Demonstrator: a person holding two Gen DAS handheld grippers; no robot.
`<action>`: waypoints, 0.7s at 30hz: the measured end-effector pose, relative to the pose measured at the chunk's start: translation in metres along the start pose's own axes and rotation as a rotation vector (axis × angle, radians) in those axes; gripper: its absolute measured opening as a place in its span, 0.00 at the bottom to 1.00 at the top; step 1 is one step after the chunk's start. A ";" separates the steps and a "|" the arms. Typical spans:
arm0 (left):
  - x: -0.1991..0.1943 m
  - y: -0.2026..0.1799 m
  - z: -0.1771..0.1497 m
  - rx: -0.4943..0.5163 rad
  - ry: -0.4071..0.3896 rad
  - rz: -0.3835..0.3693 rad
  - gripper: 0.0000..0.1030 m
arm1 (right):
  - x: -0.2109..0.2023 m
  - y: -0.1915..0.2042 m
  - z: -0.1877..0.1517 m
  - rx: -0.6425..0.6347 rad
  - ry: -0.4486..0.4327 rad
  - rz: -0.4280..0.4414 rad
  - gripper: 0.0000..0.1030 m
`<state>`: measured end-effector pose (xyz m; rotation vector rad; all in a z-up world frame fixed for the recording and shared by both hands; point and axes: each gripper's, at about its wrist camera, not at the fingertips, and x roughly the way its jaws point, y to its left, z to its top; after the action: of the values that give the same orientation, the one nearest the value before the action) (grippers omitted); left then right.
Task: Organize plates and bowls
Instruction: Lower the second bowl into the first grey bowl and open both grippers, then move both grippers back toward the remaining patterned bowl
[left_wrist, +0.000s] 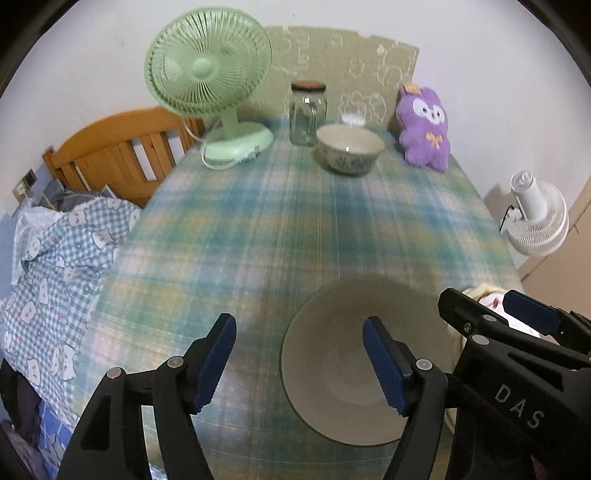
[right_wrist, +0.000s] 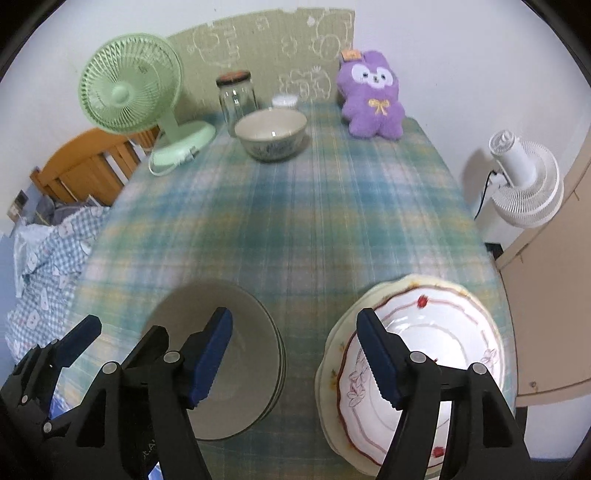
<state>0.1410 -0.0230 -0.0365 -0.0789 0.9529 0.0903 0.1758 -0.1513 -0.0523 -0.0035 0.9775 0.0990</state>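
Note:
A stack of plain grey-white bowls (left_wrist: 343, 369) (right_wrist: 236, 354) sits at the near edge of the plaid table. A stack of flowered plates (right_wrist: 436, 354) lies to its right. A patterned bowl (left_wrist: 350, 148) (right_wrist: 271, 134) stands at the far end. My left gripper (left_wrist: 299, 354) is open and empty, its right finger over the bowl stack. My right gripper (right_wrist: 295, 350) is open and empty, straddling the gap between bowls and plates; it also shows in the left wrist view (left_wrist: 495, 314).
At the far end stand a green fan (right_wrist: 129, 96), a glass jar (right_wrist: 236, 98), a small white pot (right_wrist: 284, 100) and a purple plush toy (right_wrist: 373, 96). A bed with checked bedding (left_wrist: 55, 266) lies left. A white fan (right_wrist: 524, 181) stands right.

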 end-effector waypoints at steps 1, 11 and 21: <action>-0.004 0.000 0.002 -0.004 -0.005 0.001 0.72 | -0.006 0.000 0.003 -0.005 -0.012 0.001 0.71; -0.039 0.000 0.039 -0.003 -0.068 -0.007 0.75 | -0.053 0.003 0.036 -0.012 -0.126 -0.011 0.74; -0.051 0.008 0.070 0.054 -0.118 -0.036 0.75 | -0.076 0.017 0.063 0.016 -0.180 -0.062 0.75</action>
<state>0.1676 -0.0095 0.0454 -0.0401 0.8348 0.0353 0.1846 -0.1378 0.0468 -0.0101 0.7971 0.0341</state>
